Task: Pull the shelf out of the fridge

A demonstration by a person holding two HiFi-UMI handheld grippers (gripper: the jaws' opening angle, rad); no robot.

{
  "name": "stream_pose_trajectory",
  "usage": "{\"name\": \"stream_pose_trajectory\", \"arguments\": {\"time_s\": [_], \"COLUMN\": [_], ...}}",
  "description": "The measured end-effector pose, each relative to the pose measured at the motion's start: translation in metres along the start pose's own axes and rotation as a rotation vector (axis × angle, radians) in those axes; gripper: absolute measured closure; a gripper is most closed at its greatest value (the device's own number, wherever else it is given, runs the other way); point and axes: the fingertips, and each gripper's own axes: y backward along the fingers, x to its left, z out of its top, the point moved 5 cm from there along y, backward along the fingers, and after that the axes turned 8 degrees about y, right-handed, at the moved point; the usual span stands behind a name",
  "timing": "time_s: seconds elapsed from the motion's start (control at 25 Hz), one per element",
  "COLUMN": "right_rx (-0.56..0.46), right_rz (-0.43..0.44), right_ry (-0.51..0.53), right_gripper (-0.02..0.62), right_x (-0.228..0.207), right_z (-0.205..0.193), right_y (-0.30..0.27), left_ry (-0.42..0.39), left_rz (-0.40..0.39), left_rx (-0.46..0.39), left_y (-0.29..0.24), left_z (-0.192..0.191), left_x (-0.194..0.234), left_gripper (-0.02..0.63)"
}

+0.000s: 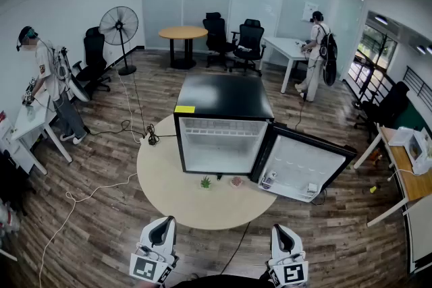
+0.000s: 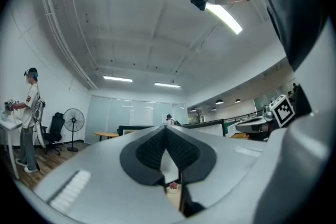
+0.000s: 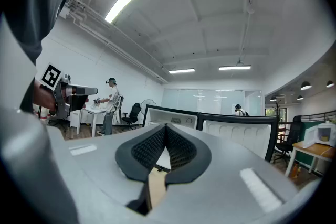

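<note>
A small black fridge [image 1: 223, 125] stands on a round beige table [image 1: 169, 192], with its door [image 1: 300, 168] swung open to the right. The white cavity faces me, and a pale ribbed shelf [image 1: 221, 126] runs across its top. Both grippers hover low in the head view, well short of the fridge and off the table's near edge. The left gripper [image 1: 162, 222] is shut with nothing in it, and its pads meet in the left gripper view [image 2: 166, 136]. The right gripper [image 1: 282, 231] is shut and empty too [image 3: 166, 139]. The fridge [image 3: 173, 115] and its door [image 3: 239, 128] lie ahead of the right gripper.
A tiny green plant [image 1: 205, 181] and a pinkish item [image 1: 235, 181] sit on the table before the fridge. Cables [image 1: 81, 195] trail over the wood floor. A fan [image 1: 119, 27], office chairs [image 1: 246, 44], desks and two people [image 1: 47, 81] stand around the room.
</note>
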Motion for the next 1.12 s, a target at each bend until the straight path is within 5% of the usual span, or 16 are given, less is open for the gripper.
{"name": "stream_pose_trajectory", "arguments": {"time_s": [0.76,1.12], "right_rx": [-0.031,-0.077], "right_rz": [0.001,0.091], "right_ry": [-0.045,-0.061], "right_gripper": [0.588,0.588], "right_x": [-0.021,-0.036], "right_z": [-0.004,-0.025], "right_y": [0.018,0.026], "left_ry": [-0.054,-0.076], "left_rz": [0.013,0.048], "left_rx": [0.006,0.016], "left_y": [-0.003,-0.011], "left_z": [-0.006,-0.023], "left_x": [-0.032,-0.072], "left_gripper": [0.606,0.606]}}
